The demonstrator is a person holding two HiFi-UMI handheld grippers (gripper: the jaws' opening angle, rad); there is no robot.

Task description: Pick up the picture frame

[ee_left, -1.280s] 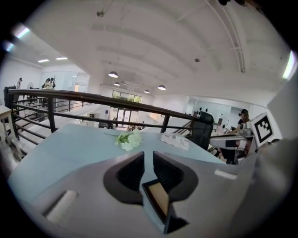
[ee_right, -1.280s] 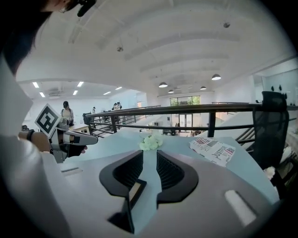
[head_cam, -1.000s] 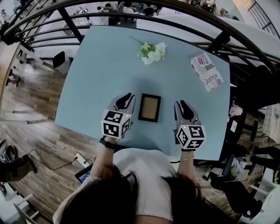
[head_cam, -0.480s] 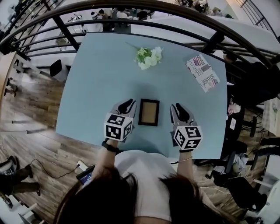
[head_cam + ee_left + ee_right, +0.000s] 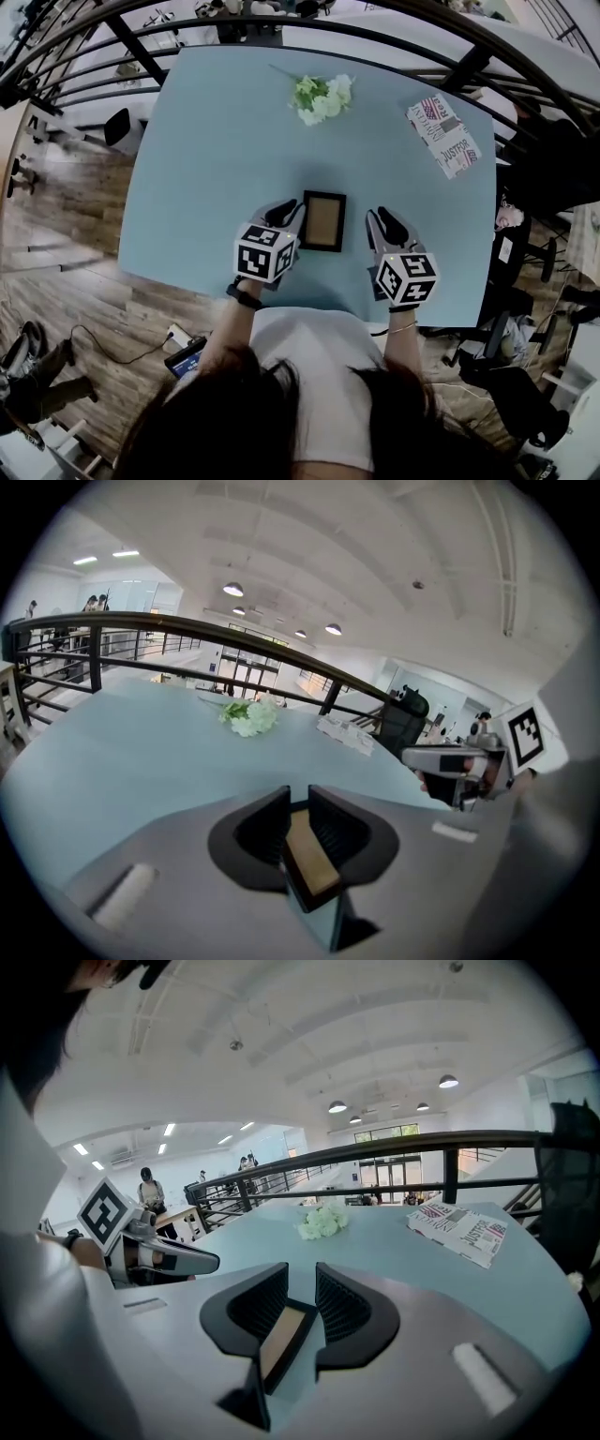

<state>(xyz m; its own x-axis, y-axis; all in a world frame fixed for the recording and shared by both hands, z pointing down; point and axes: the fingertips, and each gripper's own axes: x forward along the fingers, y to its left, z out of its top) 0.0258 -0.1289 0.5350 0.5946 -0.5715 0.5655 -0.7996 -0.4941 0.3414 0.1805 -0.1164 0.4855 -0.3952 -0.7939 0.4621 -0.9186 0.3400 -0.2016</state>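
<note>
Not lifted yet: small dark-rimmed rectangular picture frame (image 5: 322, 221) lies flat on light-blue counter (image 5: 216, 141), just beside jaws of left gripper (image 5: 284, 214), near those of right gripper (image 5: 384, 221), both pairs narrowly apart, empty; grasp + lift remain.

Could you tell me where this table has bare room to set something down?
The whole left side of the table is bare. The stretch between the flowers and the picture frame is free. It is crowded at the near edge, where the left gripper and right gripper flank the frame; a newspaper fills the far right corner.
</note>
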